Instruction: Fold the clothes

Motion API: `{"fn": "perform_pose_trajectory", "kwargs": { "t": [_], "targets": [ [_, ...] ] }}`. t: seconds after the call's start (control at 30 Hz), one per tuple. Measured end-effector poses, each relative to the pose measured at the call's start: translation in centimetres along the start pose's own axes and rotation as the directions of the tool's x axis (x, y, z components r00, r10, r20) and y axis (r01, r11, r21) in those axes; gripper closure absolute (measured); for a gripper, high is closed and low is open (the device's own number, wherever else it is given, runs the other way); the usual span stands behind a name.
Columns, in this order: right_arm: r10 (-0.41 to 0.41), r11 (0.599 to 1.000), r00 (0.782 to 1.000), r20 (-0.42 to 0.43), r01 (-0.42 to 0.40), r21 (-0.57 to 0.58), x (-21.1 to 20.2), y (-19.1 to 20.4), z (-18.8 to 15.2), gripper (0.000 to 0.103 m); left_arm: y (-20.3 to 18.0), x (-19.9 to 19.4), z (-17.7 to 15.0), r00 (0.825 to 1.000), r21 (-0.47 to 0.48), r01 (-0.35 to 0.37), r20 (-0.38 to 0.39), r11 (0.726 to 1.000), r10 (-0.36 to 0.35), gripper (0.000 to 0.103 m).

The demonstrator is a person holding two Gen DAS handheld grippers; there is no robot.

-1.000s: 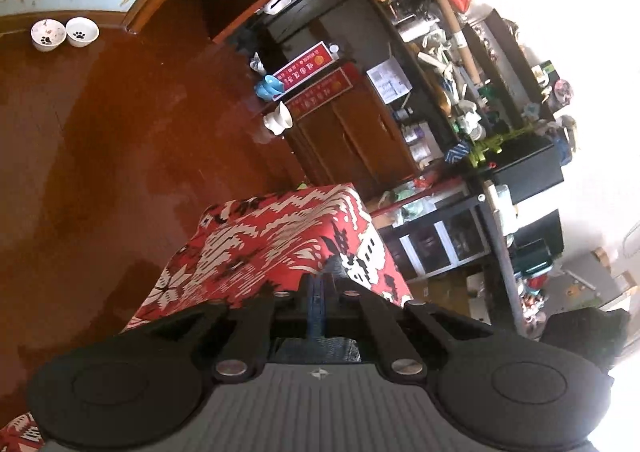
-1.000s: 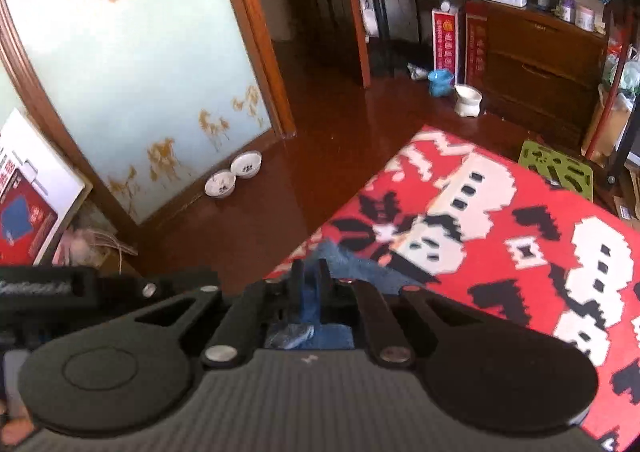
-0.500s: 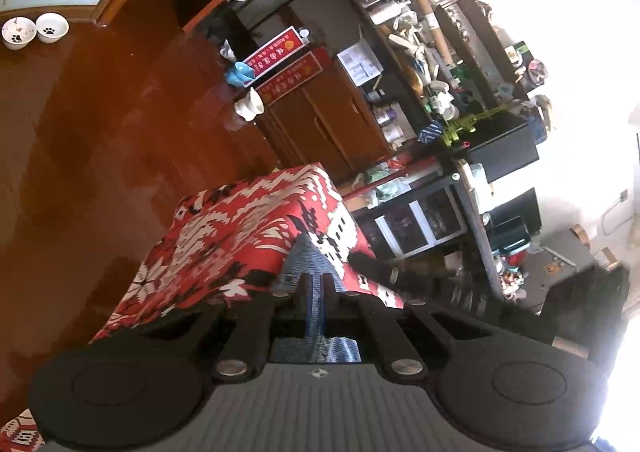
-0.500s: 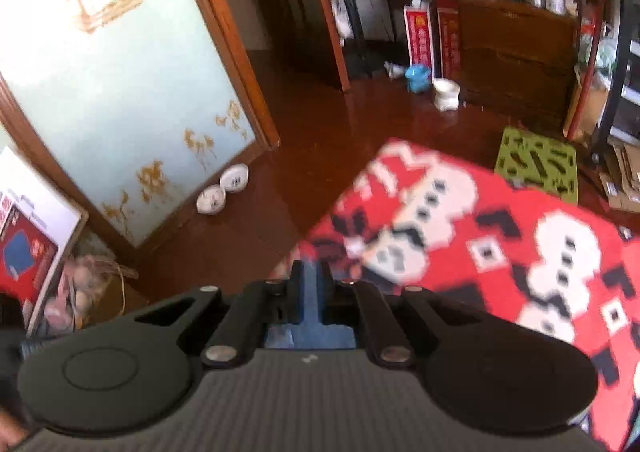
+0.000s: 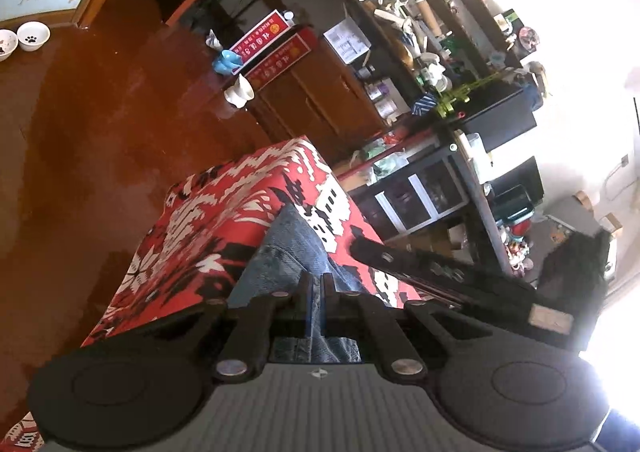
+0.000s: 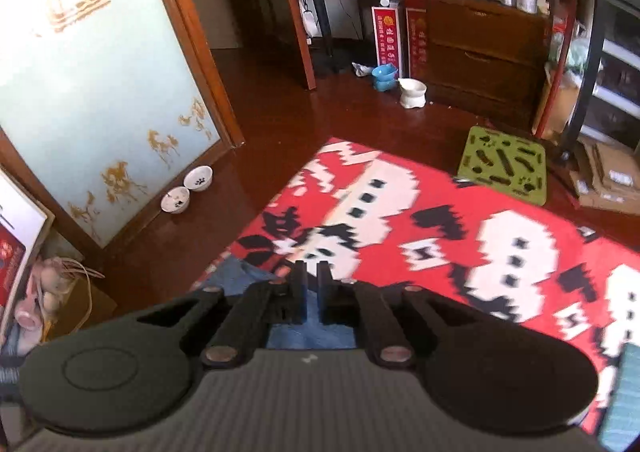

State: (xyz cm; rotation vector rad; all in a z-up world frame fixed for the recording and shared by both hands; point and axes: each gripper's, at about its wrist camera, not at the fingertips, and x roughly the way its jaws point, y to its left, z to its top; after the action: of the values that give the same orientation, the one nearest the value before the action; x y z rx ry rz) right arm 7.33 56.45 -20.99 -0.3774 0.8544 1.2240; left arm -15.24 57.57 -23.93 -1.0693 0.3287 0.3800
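1. The setting is a cluttered living room with a dark red-brown floor (image 6: 280,124), a wooden cabinet (image 6: 476,60), crowded shelves (image 5: 420,32) and two small pet bowls (image 6: 188,188) by a frosted screen. The work surface is a counter (image 6: 460,212) draped in a red cloth with a bold white and black pattern.

2. The task's thing is a pair of blue denim jeans (image 5: 292,252). In the left wrist view it lies over the near corner of the counter and runs back toward the camera. In the right wrist view only a blue patch of it shows at the counter's near edge, below the tool.

3. The left tool (image 5: 316,292) has its two fingers pressed close on a ridge of the denim, pinching it. The right tool (image 6: 311,284) stands nearly closed, with blue cloth in the narrow gap; it appears to pinch the jeans too, though the contact is partly hidden.

4. The denim looks mid-blue and faded, with a stitched seam and rumpled folds near the left tool. How much of the garment hangs off the counter cannot be told.

5. Judged as a material, the jeans should be heavy for cloth and limp, yet fairly stiff at seams and waistband. They are neither slippery nor fragile.

6. The best holds are likely the thick edges, such as waistband or hem, with the two tools set well apart so the cloth hangs flat instead of bunching.
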Motion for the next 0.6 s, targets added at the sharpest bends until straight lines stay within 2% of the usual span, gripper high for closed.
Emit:
{"fn": "perform_pose_trajectory", "kwargs": {
  "t": [0.1,0.17,0.23,0.3,0.4,0.5,0.57,0.6],
  "targets": [
    [-0.014,1.0,0.999,-0.033,0.015,0.015,-0.6,-1.8,-0.8,0.098,-0.1,0.2,-0.1,1.0,0.002,0.003,-0.002,1.0,-0.003,0.101],
    [-0.036,0.999,0.999,-0.012,0.036,0.012,-1.4,-2.6,-1.3,0.098,-0.4,0.3,-0.2,1.0,0.016,0.001,-0.005,1.0,-0.001,0.101],
    [-0.014,0.999,0.999,0.032,0.012,0.04,-2.7,-3.5,-2.0,0.098,-0.5,0.3,-0.2,1.0,0.022,-0.001,-0.004,1.0,0.001,0.101],
    [-0.001,0.998,0.999,0.033,-0.001,0.062,-3.4,-4.1,-2.7,0.098,-0.5,0.3,-0.3,1.0,0.019,0.002,-0.003,1.0,-0.002,0.101],
    [-0.028,0.999,0.999,0.022,0.027,0.019,-3.3,-4.2,-3.8,0.101,-0.5,0.4,-0.3,1.0,0.018,0.003,-0.005,1.0,-0.003,0.101],
    [-0.054,0.997,0.998,0.027,0.053,0.048,-2.4,-5.0,-3.7,0.101,-0.8,0.7,-0.4,1.0,0.032,0.001,-0.016,1.0,-0.001,0.101],
    [-0.129,0.989,0.992,-0.003,0.129,0.078,-1.5,-5.6,-3.4,0.097,-1.0,0.9,-0.6,1.0,0.045,0.0,-0.026,0.999,0.002,0.101],
    [-0.149,0.984,0.989,-0.009,0.15,0.097,-1.3,-5.8,-3.2,0.098,-1.1,1.0,-0.7,0.999,0.051,-0.002,-0.032,0.999,0.004,0.101]
  ]
}}
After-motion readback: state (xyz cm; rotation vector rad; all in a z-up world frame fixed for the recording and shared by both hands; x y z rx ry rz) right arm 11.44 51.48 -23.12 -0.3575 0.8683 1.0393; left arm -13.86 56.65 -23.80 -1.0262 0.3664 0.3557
